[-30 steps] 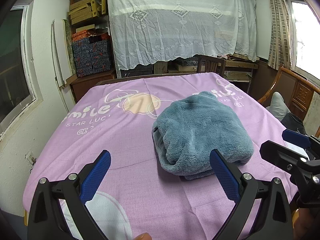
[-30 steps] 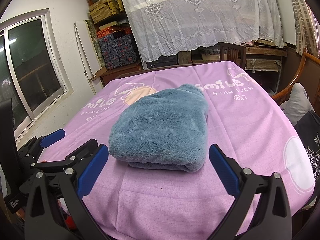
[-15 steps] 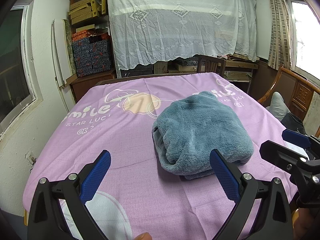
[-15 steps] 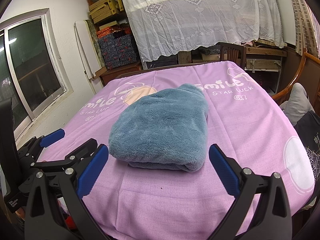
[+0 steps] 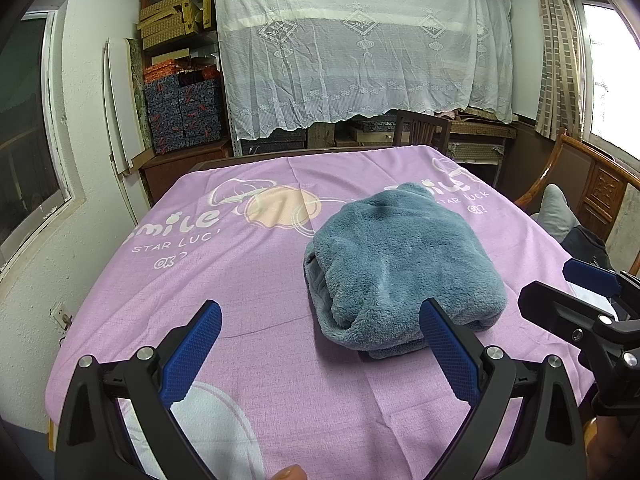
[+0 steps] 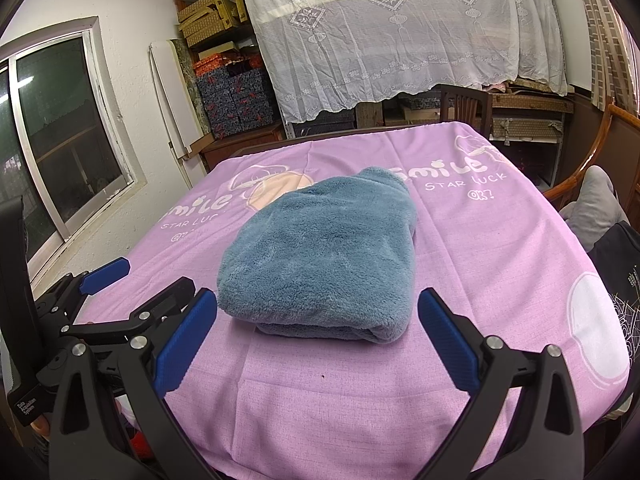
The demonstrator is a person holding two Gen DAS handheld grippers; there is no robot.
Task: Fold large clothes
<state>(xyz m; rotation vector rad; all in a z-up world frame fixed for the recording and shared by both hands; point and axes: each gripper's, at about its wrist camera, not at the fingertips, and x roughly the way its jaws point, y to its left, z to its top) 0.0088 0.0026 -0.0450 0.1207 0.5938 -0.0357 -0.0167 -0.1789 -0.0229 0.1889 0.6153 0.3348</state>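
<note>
The left gripper (image 5: pixel 320 354) hangs over the near edge of the table, its blue-padded jaws spread wide and holding nothing; the right gripper (image 6: pixel 318 338) hangs likewise, jaws wide apart and empty. In the left wrist view the right gripper sits at about four o'clock; in the right wrist view the left gripper sits at about eight o'clock. Ahead of both, toward twelve o'clock, the blue fleece garment (image 6: pixel 324 256) lies folded into a thick bundle on the purple tablecloth (image 6: pixel 480 248), apart from both tools. Beyond the table, a white lace curtain (image 5: pixel 360 48) drapes over shelving.
</note>
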